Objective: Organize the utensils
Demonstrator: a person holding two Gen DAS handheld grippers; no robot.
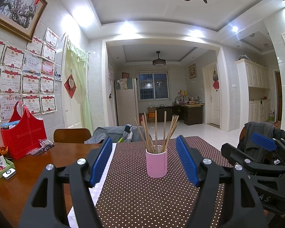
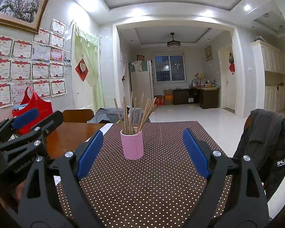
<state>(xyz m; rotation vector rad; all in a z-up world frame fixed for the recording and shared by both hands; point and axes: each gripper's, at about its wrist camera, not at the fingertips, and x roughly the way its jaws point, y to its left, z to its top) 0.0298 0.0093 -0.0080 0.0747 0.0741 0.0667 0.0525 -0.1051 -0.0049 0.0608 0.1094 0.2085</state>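
A pink cup [image 1: 156, 163] stands upright on a brown dotted cloth [image 1: 142, 199] and holds several wooden chopsticks [image 1: 157, 131]. My left gripper [image 1: 144, 161] is open and empty, its blue pads either side of the cup but nearer the camera. In the right wrist view the cup [image 2: 133, 145] and chopsticks [image 2: 134, 114] stand ahead of my right gripper [image 2: 143, 152], which is open and empty. The right gripper also shows at the right edge of the left wrist view [image 1: 264, 144]; the left gripper also shows at the left edge of the right wrist view [image 2: 24, 117].
A red bag [image 1: 22, 134], a plastic packet [image 1: 44, 144] and a green tray [image 1: 1, 168] sit on the wooden table [image 1: 28, 180] at the left. A chair with a dark jacket [image 2: 266, 142] stands at the right. Another chair [image 1: 72, 134] is behind the table.
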